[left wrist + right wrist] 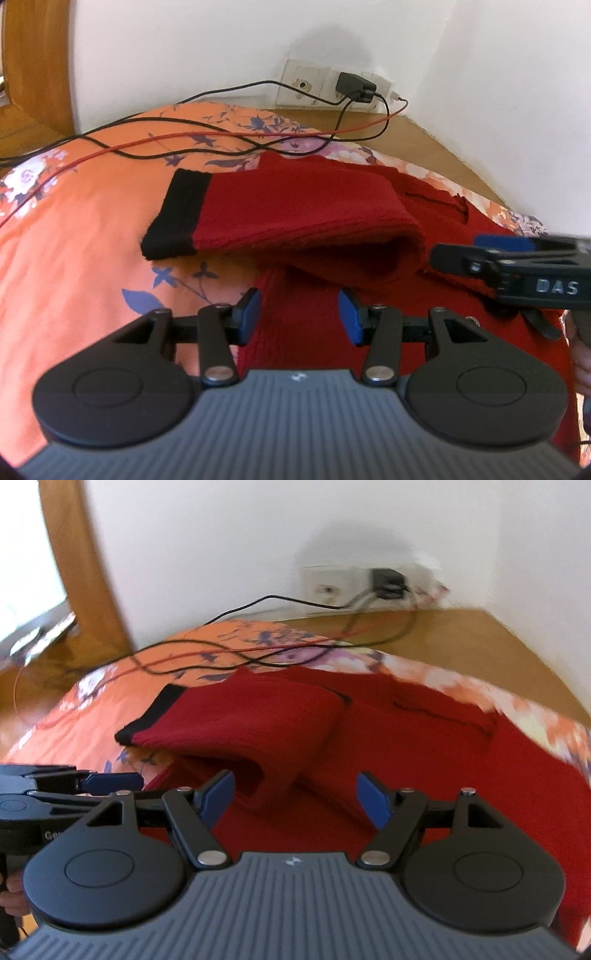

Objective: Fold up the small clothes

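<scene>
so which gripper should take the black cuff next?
Probably left: the left gripper is open at the red knitted sweater's left edge, nearer the black cuff. The right gripper faces the body.

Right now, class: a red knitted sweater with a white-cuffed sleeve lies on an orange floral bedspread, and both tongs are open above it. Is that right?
Not quite. The cuff is black, not white, as the left wrist view shows clearly. The rest holds: the red sweater lies on the orange floral bedspread, and both the left tongs and right tongs are open above it.
</scene>
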